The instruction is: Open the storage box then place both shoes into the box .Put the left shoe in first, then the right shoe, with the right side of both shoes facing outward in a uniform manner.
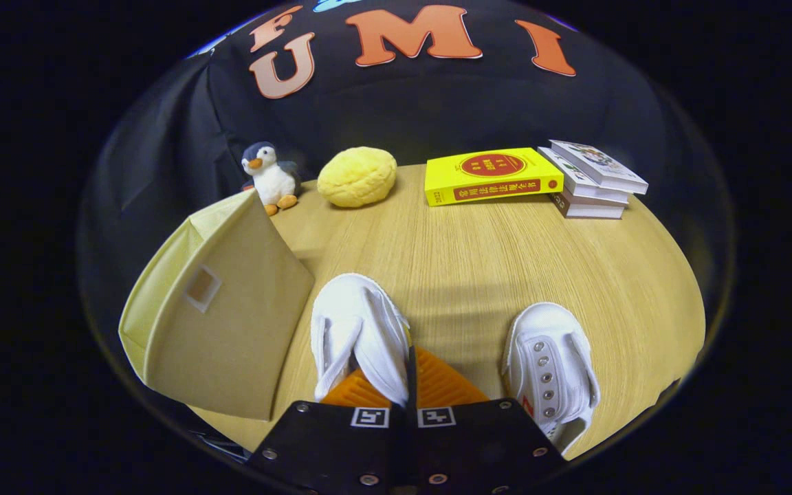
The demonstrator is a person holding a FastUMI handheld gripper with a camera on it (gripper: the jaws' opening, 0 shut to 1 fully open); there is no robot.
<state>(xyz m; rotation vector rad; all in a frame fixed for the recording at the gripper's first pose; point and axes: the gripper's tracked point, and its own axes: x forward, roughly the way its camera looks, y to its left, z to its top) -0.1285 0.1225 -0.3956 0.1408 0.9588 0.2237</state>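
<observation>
Bare table (478, 240) mid-way, storage box (221, 323) blocks left, books (592, 180) far right

Thick yellow book (492, 175): red roundel on the cover and red spine band, both carrying Chinese characters too small to read. Stack of pale books (592, 185) just right of it: cover print illegible. Two square black-and-white coded markers (370, 416) sit on the gripper (408, 375) body (fingers pinched together on the white canvas shoe (358, 330), nearer than the yellow book).
</observation>
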